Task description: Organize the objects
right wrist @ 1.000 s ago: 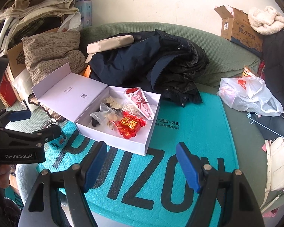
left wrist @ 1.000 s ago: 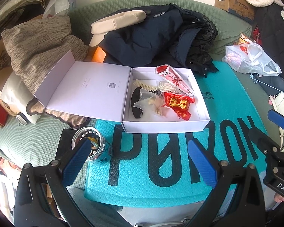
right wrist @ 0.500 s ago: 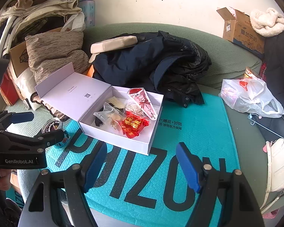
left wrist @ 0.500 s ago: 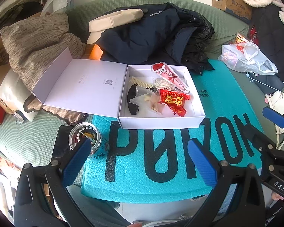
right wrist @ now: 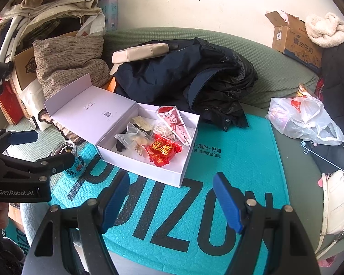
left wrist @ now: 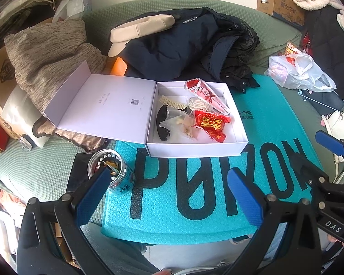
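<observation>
On the teal mat (left wrist: 263,119), the white box (left wrist: 195,147) is left lid-open with small items gathered inside, while the left gripper (left wrist: 165,189) and right gripper (right wrist: 169,197) are held spread and empty, the can (left wrist: 113,171) presumably awaiting collection.

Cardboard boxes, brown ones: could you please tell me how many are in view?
2: one cardboard box at the far right on the sofa back, one at the left beside the pillow. Clutter may hide more.

Open box (left wrist: 196,147) on the mat (left wrist: 275,123), can (left wrist: 117,174) at its left, jacket (left wrist: 183,45) behind
</observation>
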A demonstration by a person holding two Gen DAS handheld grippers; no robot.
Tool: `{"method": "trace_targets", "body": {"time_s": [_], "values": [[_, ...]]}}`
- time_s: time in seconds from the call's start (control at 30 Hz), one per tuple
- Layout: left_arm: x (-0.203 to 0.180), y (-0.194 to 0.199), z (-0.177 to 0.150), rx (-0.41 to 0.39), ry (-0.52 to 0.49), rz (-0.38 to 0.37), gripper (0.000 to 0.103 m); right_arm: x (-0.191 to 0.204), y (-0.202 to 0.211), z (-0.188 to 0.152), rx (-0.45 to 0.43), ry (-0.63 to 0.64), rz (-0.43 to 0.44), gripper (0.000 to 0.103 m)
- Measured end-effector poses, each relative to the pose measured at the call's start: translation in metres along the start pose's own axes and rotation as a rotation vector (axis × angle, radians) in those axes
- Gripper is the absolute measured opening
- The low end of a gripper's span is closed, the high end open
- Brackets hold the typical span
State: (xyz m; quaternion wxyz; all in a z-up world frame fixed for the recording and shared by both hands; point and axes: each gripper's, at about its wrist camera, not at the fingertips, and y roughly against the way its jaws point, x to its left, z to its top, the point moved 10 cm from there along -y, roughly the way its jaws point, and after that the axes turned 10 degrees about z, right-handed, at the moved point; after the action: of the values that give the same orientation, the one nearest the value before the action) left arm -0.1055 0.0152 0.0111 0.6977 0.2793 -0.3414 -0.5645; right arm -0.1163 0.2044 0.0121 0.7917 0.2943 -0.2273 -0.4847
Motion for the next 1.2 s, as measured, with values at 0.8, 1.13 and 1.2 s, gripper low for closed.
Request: {"method": "trace_targets", "body": {"time_s": [0.8,1.13,1.2], "values": [[0.003,0.007,-0.007,0.007,-0.019,0.007,0.102,0.008,0.005,-0.001,0.004,0.026,0.01,0.076],[0.0,0.006,-0.012,0.025,-0.033,-0.005,0.102,0.01,0.006,-0.004,0.01,0.029,0.024,0.076],[-0.001,0.006,-0.013,0.026,-0.035,-0.007,0.102,0.01,0.006,-0.005,0.012,0.032,0.023,0.076]]}}
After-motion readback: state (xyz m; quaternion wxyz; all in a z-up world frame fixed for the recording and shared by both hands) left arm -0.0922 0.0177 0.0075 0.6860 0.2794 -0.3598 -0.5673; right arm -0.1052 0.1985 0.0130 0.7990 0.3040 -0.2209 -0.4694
